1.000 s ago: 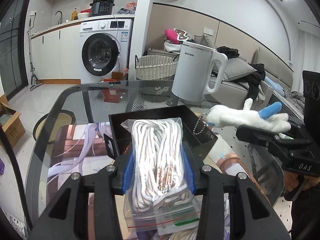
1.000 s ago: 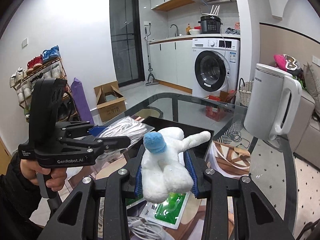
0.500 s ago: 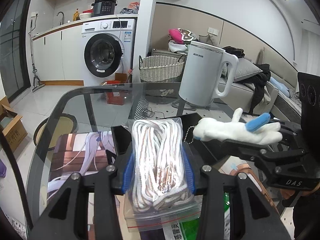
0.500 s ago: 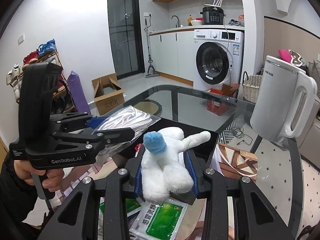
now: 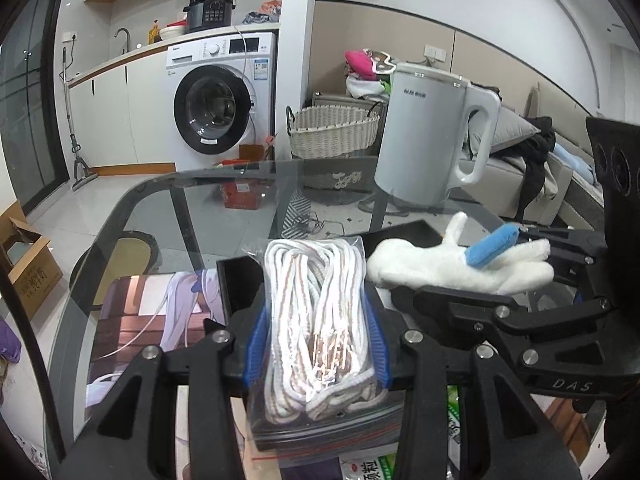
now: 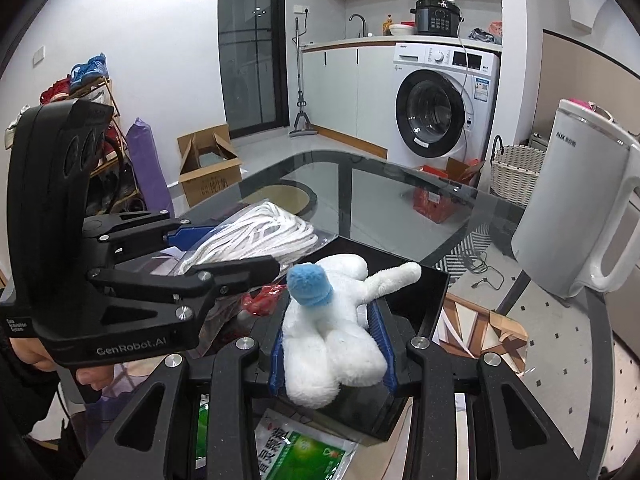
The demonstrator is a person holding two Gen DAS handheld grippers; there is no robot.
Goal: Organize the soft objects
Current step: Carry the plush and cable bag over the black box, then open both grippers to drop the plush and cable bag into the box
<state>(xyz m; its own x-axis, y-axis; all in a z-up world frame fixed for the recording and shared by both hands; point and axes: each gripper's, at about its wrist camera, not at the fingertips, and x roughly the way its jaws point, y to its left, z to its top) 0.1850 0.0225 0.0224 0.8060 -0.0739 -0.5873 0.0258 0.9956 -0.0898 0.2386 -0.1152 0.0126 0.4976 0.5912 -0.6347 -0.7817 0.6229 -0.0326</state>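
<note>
The left gripper [image 5: 316, 344] is clamped on a clear zip-top plastic bag of coiled white cord [image 5: 316, 320], its blue-padded fingers [image 5: 256, 344] pressing the bag from both sides and holding it above a shallow black rectangular tray [image 5: 404, 234] on the dark glass-topped table [image 5: 224, 196]. The right gripper [image 6: 330, 344] is closed around a white plush toy with a blue pompom [image 6: 332, 320], which also hangs over the tray, one long white limb pointing toward the far rim. The two grippers are close side by side, the bag just left of the toy. A white electric kettle with a handle [image 5: 432, 136] stands on the table beyond the tray, and a green-printed sachet [image 6: 304, 452] lies on the table below the right gripper
</note>
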